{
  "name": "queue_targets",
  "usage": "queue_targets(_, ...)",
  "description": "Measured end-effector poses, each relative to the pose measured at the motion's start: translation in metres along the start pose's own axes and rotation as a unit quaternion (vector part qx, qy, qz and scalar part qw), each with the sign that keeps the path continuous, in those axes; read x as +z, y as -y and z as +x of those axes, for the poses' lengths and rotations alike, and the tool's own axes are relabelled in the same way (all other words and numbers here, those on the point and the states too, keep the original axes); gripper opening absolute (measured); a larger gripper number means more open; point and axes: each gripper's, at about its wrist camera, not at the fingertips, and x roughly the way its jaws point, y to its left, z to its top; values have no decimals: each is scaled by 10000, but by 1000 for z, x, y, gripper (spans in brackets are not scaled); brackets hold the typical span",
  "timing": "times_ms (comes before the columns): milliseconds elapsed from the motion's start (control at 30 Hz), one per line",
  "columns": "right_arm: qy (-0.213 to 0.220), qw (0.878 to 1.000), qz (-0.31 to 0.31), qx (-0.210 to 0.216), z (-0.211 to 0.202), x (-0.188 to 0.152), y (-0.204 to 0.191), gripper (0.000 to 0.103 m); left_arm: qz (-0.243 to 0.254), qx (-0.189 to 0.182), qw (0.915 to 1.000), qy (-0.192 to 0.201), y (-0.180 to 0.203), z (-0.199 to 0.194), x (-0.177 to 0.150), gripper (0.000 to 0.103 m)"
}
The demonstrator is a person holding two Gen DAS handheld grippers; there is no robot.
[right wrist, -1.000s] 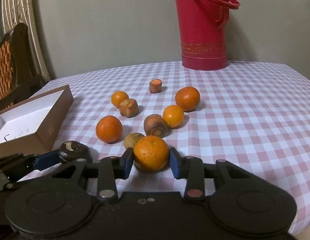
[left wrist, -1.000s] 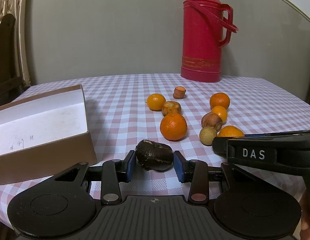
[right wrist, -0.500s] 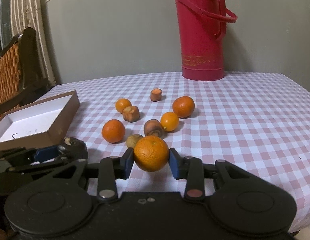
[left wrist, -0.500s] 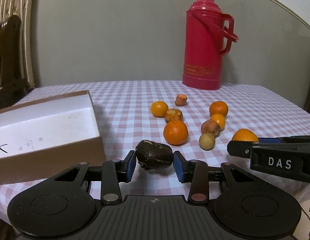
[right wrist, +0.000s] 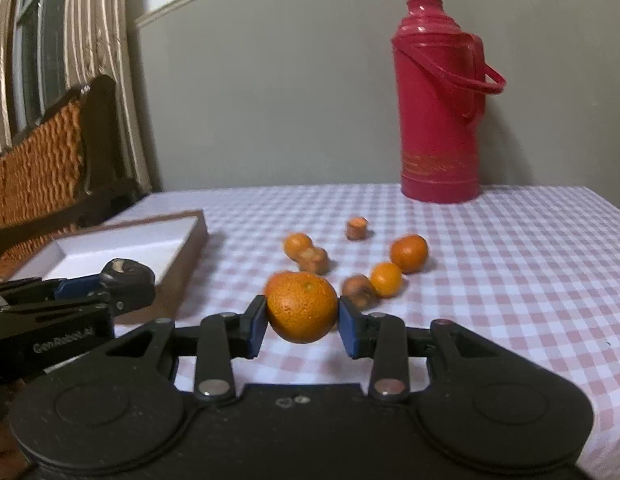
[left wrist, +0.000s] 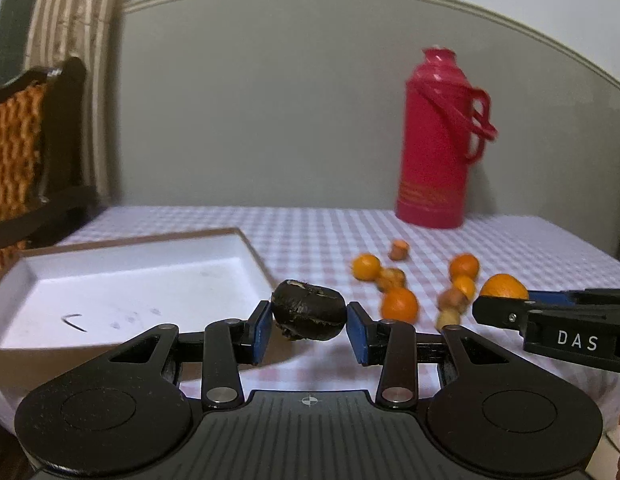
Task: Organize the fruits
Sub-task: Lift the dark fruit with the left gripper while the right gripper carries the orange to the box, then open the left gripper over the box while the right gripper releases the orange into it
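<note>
My left gripper (left wrist: pixel 309 326) is shut on a dark brown shrivelled fruit (left wrist: pixel 309 314) and holds it in the air by the near right corner of a brown box with a white inside (left wrist: pixel 122 280). My right gripper (right wrist: pixel 303 322) is shut on a large orange (right wrist: pixel 302 307), lifted above the checked tablecloth. The left gripper and its dark fruit (right wrist: pixel 126 274) also show in the right wrist view, beside the box (right wrist: pixel 122 244). The right gripper's orange (left wrist: pixel 504 286) shows in the left wrist view. Several oranges (right wrist: pixel 409 253) and brownish fruits (right wrist: pixel 313 260) lie on the cloth.
A tall red thermos (right wrist: pixel 440 100) stands at the back of the table. A wicker-backed wooden chair (right wrist: pixel 50 168) stands at the left. A small orange-brown stub (right wrist: pixel 357 228) lies behind the fruit cluster. The table edge (right wrist: pixel 614 216) runs along the right.
Both grippers have risen from the table with their fruits. The left gripper has moved left toward the box with the dark fruit. The right gripper has lifted the orange clear of the cluster.
</note>
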Motion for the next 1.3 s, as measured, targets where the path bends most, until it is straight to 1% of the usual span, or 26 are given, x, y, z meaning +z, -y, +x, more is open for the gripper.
queue_targets(133,208,9996,-31,190,3,7,-14,29,-148,212,9996,94,-18,-6,5,41)
queue_targets(367,447,9971,3,617,11,17,-38,29,-344,731,9965,231,-60,-17,10,41)
queue_targets(533,524,9943,-74,924,25,24,-60,29,-545,1166,9913,280,-92,-20,14,41)
queue_targets(733,524,9913,-204,1188,41,32,-85,29,-711,1689,9826,304,-134,-21,19,41)
queue_targets(833,495,9905,-264,1253,51,37,-95,29,-795,1933,9776,246,-155,-17,20,41)
queue_targets(933,461,9902,-304,1281,64,41,-102,29,-1033,2144,9712,97,-177,-11,17,41)
queue_targets(1000,436,9904,-335,1270,73,44,-106,29,-1099,2270,9677,0,-186,-7,13,41)
queue_targets(1200,151,9929,-256,1153,97,40,-111,29,-1256,2421,9615,-327,-207,4,2,41)
queue_targets(1300,3,9935,-243,1110,105,37,-115,31,-1256,2446,9605,-432,-210,6,-1,41)
